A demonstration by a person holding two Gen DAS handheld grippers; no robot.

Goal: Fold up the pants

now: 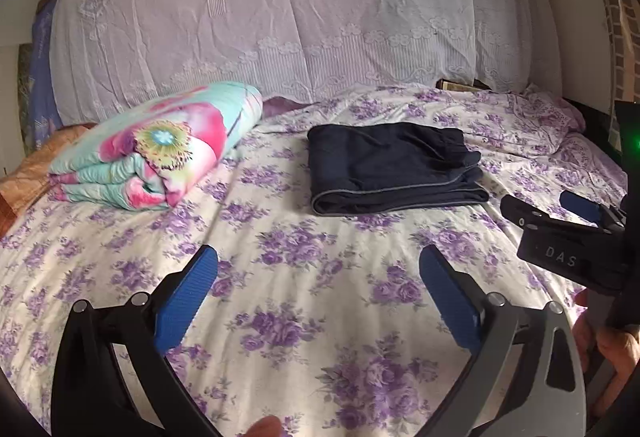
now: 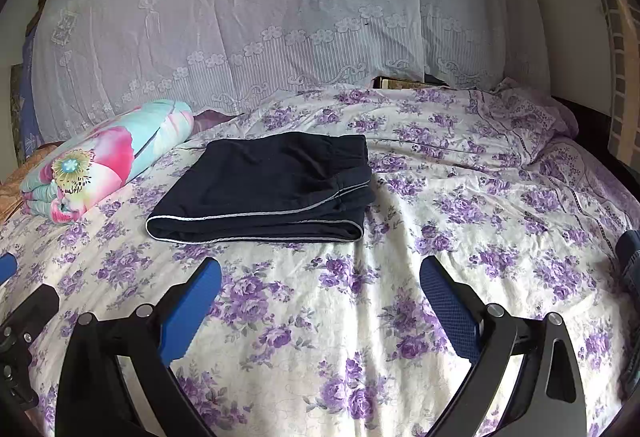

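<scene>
Pants (image 1: 394, 167), dark navy with a pale seam line, are lying folded into a flat rectangle on the floral bedsheet (image 1: 280, 277), sitting at about twelve o'clock from the left gripper (image 1: 318, 293) and at about eleven o'clock from the right gripper (image 2: 320, 301). Both grippers are hovering over bare sheet with their blue pads spread wide, gripping nothing, well apart from the pants. A rolled floral quilt (image 1: 156, 149) is resting at ten o'clock, near the pants but not touching them. A lace-covered headboard (image 1: 300, 17) is rising behind at twelve o'clock. Nothing is lying between grippers and pants.
</scene>
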